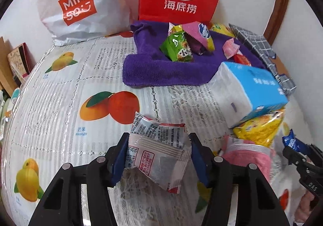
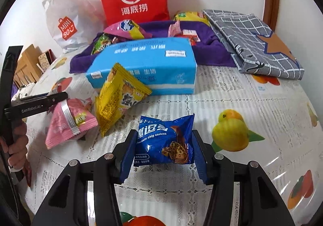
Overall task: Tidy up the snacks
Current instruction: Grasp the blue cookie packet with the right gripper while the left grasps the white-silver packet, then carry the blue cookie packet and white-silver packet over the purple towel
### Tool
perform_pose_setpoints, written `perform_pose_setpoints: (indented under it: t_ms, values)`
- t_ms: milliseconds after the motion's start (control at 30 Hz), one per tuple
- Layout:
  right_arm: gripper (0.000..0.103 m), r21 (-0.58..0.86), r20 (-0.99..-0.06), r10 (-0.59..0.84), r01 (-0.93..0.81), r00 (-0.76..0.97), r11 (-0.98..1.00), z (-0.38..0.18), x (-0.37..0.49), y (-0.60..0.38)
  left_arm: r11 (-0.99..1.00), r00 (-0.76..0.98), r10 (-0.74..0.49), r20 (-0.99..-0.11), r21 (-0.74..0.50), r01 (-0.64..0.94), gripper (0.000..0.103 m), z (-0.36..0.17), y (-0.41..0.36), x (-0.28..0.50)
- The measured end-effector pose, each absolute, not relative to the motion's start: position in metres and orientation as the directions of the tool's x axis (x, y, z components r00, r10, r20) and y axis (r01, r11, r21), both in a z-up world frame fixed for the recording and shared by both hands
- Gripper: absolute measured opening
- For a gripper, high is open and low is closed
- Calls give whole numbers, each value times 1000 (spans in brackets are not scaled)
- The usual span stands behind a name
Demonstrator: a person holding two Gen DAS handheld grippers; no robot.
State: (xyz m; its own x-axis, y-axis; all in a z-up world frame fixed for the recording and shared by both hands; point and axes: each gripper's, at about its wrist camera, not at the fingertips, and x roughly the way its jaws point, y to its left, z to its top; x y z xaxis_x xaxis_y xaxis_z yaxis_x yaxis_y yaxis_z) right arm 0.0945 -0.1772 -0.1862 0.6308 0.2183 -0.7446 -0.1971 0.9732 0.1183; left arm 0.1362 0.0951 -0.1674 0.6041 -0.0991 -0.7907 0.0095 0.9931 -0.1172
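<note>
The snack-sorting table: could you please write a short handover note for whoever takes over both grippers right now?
Left gripper: its pads flank the white and red sachet; whether they press it is unclear.
Right gripper: shut on the blue chocolate chip cookie pack, held above the table.
Done: several snacks already lie on the purple towel, among them the green packet.
Left: the pink packet and yellow packet lie loose on the tablecloth by the blue tissue pack, apparently yet to move, like both gripper items.
</note>
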Motion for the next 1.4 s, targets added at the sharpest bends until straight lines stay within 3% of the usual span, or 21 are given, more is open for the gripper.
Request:
perform_pose_setpoints:
  t_ms: [633,1400]
  values:
    - [52,68,-697,159,-157,699,985,-136,90,-194,973,604,-225,-765,-213,91,55,-105,50,115]
    - [52,47,-638,137,-139,758,989,-59,159,-184,969,644,-248,-724,-181,170,55,-28,19,171]
